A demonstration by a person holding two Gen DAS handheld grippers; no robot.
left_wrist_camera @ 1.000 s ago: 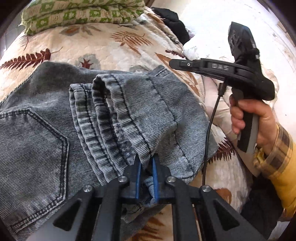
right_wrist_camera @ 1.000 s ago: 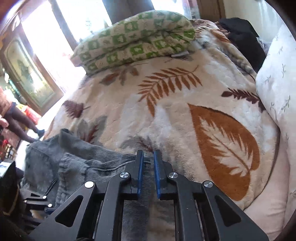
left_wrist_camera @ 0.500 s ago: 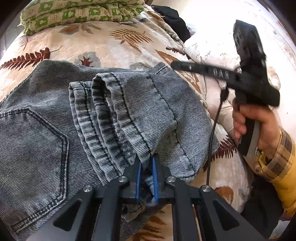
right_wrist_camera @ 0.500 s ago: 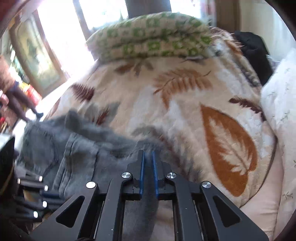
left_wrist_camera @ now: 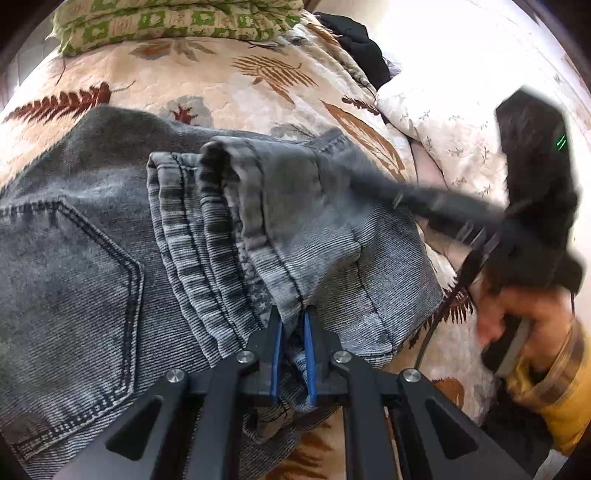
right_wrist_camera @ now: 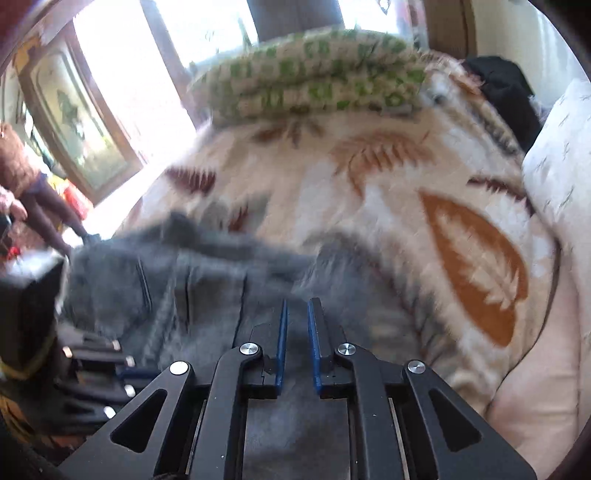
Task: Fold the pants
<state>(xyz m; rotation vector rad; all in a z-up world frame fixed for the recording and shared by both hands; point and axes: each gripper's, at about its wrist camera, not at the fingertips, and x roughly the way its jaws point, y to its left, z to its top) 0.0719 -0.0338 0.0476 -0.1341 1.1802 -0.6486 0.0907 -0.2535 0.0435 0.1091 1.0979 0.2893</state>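
Grey denim pants (left_wrist_camera: 110, 266) lie folded on a cream blanket with brown leaf print (left_wrist_camera: 229, 85), back pocket facing up on the left side of the left wrist view, leg cuffs stacked over the seat area in the middle. Left gripper (left_wrist_camera: 292, 325) is clamped narrow on a bunched fold of denim at the near edge of the pants, blue pads pinching the fabric on both sides, gripper tilted steeply down. Right gripper (right_wrist_camera: 296, 317) shows in its own view with jaws nearly closed, a slim gap between the blue pads, opening slightly; it hangs over the grey denim (right_wrist_camera: 207, 280) and the frame is motion-blurred, so whether any fabric sits between the pads cannot be told. In the left wrist view the right gripper's body (left_wrist_camera: 532, 206) appears blurred at the right edge, held by a hand (left_wrist_camera: 524, 314) with a yellow plaid sleeve (left_wrist_camera: 554, 387), its black arm reaching out over the right side of the folded legs. A green-and-cream patterned quilt (left_wrist_camera: 177, 22) is stacked at the far end of the bed, a black garment (left_wrist_camera: 362, 48) beside it, and a white floral pillow (left_wrist_camera: 443, 122) sits to the right of the pants. The right wrist view also catches the left gripper's black linkage (right_wrist_camera: 92, 369) at lower left and a window (right_wrist_camera: 122, 74) behind the bed.
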